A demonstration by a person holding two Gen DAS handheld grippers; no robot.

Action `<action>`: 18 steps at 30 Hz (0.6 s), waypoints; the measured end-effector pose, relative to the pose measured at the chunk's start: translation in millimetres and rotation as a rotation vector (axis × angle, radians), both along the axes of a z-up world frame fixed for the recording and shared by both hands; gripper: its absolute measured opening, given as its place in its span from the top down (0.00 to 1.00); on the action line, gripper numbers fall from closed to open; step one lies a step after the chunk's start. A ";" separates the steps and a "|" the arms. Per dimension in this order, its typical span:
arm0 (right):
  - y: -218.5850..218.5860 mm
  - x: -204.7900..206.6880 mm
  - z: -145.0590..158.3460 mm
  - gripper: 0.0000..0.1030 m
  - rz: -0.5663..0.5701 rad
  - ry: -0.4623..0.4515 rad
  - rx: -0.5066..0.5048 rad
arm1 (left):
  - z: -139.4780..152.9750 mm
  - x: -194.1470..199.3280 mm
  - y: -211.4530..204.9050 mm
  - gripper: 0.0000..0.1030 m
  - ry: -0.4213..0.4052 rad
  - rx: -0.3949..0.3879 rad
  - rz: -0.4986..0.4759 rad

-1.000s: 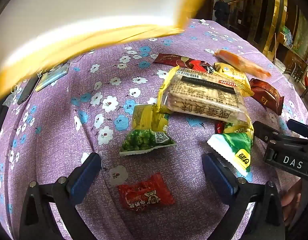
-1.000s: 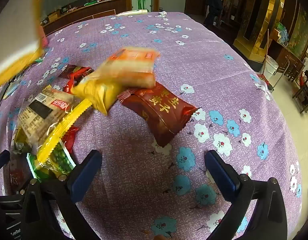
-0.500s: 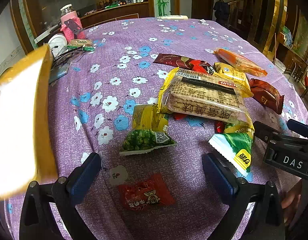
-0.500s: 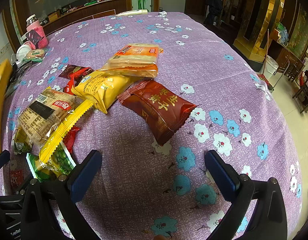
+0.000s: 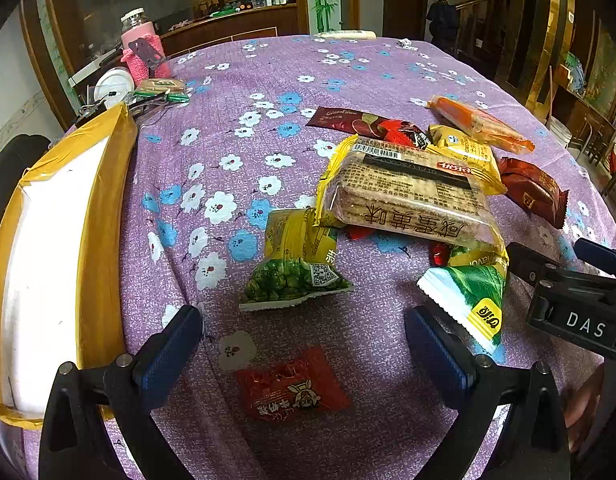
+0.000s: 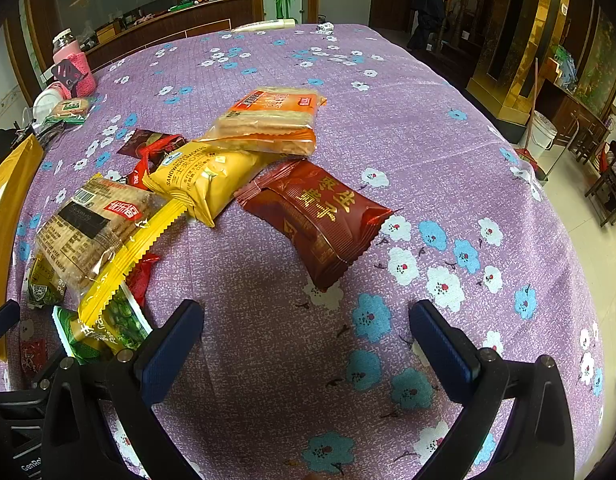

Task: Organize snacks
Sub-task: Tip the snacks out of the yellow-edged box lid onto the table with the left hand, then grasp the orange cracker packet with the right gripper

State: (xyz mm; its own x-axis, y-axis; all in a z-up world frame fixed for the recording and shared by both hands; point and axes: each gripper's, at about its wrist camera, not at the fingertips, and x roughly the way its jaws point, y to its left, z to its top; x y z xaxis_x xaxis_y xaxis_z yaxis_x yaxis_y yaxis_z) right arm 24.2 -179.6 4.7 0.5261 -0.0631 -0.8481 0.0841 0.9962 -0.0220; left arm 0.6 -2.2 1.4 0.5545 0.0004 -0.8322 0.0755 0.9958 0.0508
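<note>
So the yellow-and-white box (image 5: 56, 256) has gone from waving over the table a second ago to sitting at the left edge of the purple cloth (image 5: 236, 92), open side facing the pile. I'd guess that's where the snacks go, so the sorting itself hasn't begun. Both grippers are spread wide and empty: left gripper (image 5: 304, 344) hovers low over the small red candy pack (image 5: 294, 390), right gripper (image 6: 308, 344) over bare cloth just short of the dark red pack (image 6: 319, 220). The big cracker pack (image 5: 411, 196) lies on top of the heap, mid-table (label upside down to the left camera), long axis running left-right across that view, yellow crimped end toward the box. The green pea bag (image 5: 296, 268) sits just in front.
</note>
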 end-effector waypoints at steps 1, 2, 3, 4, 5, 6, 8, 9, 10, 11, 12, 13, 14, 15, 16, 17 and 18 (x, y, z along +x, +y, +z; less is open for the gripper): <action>0.0 0.0 0.0 0.00 0.000 0.000 0.000 | 0.0 0.0 0.0 0.01 0.000 0.000 0.000; 0.0 0.0 0.1 0.00 0.000 0.000 0.000 | 0.1 0.0 -0.2 0.01 0.000 0.000 0.000; 0.0 0.1 0.1 0.00 0.000 0.000 0.000 | 0.0 0.0 0.0 0.01 0.000 0.000 0.000; -0.1 0.1 0.1 0.00 0.000 0.000 0.000 | 0.0 0.0 0.1 0.01 0.000 0.000 0.000; 0.0 0.1 0.1 0.00 0.000 0.000 0.000 | 0.1 0.0 -0.1 0.01 0.000 0.000 0.000; -0.3 0.1 0.1 0.00 0.001 0.000 0.000 | 0.1 0.0 -0.1 0.01 0.000 0.000 0.000; 1.7 0.0 -0.9 0.00 0.016 0.000 -0.001 | 0.0 0.0 0.1 0.01 0.000 0.000 0.000; 1.5 -0.3 -0.9 0.00 0.027 0.000 0.000 | 0.0 0.2 0.0 0.01 0.000 -0.001 0.006; 1.5 0.4 -0.9 0.00 0.042 0.000 0.000 | -0.6 0.4 0.1 0.01 0.000 0.003 0.009; 1.3 1.4 -0.7 0.00 0.065 0.001 0.002 | -1.0 0.4 1.1 0.01 0.000 0.000 0.010; 0.7 1.2 -0.6 0.00 0.086 0.000 0.005 | -1.1 0.0 -0.2 0.01 0.000 0.002 0.010; -0.1 -0.5 0.6 0.00 0.102 -0.003 0.013 | -2.1 -0.7 -1.5 0.01 0.000 0.004 0.010; -4.1 -1.3 1.9 0.00 0.108 -0.009 0.032 | -2.2 -0.9 -2.5 0.01 0.000 0.004 0.010; -7.5 -1.9 3.4 0.00 0.105 -0.019 0.060 | -2.1 -0.8 -2.0 0.01 0.000 0.004 0.010; -10.4 -2.4 4.9 0.00 0.103 -0.028 0.090 | -2.1 -0.7 -1.3 0.01 0.000 0.003 0.010; -12.8 -2.2 6.1 0.00 0.099 -0.036 0.114 | -2.3 -1.0 -2.5 0.00 0.000 0.003 0.010; -16.0 -1.9 6.6 0.00 0.095 -0.043 0.136 | -2.1 -0.8 -1.7 0.01 0.000 0.004 0.010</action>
State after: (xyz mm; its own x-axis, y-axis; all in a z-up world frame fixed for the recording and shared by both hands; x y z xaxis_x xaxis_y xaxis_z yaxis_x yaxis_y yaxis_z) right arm 22.3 -195.6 11.3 0.5605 0.1027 -0.8217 -0.0126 0.9932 0.1155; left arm -0.1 -3.9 -0.8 0.5547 0.0087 -0.8320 0.0660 0.9963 0.0544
